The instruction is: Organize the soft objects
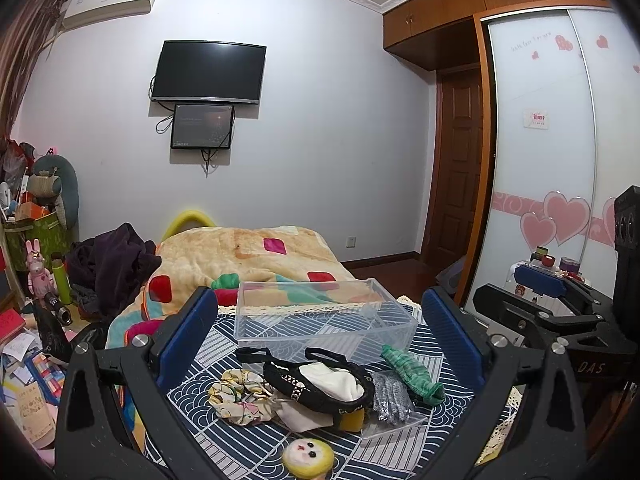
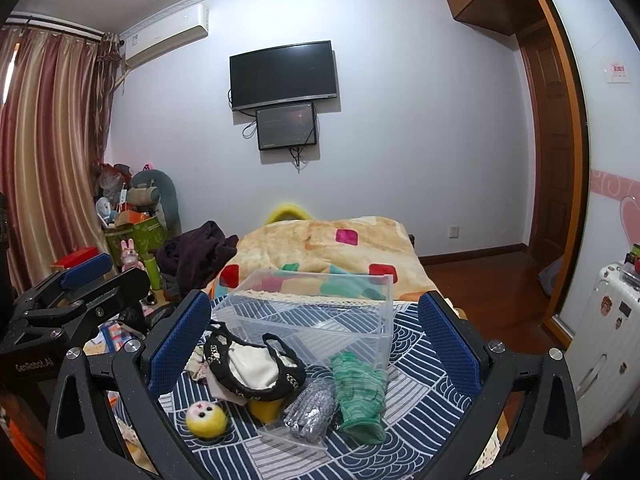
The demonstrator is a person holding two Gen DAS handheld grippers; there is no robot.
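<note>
A clear plastic bin [image 1: 326,316] [image 2: 312,312] stands empty on a blue patterned cloth [image 1: 256,440] [image 2: 420,380]. In front of it lie a black-trimmed white pouch [image 1: 320,384] [image 2: 252,366], a floral scrunchie [image 1: 236,396], a green glove [image 1: 414,374] [image 2: 360,392], a grey glove in a plastic bag [image 1: 390,402] [image 2: 310,410], a yellow sponge [image 1: 352,420] [image 2: 266,408] and a yellow felt ball [image 1: 308,458] [image 2: 206,420]. My left gripper [image 1: 320,328] and right gripper [image 2: 316,332] are both open and empty, hovering above the pile.
A blanket-covered bed [image 1: 256,260] [image 2: 340,248] lies behind the bin, with dark clothes [image 1: 116,264] at its left. Clutter and boxes [image 1: 28,360] fill the floor at the left. A white suitcase [image 2: 608,340] stands at the right by the wardrobe.
</note>
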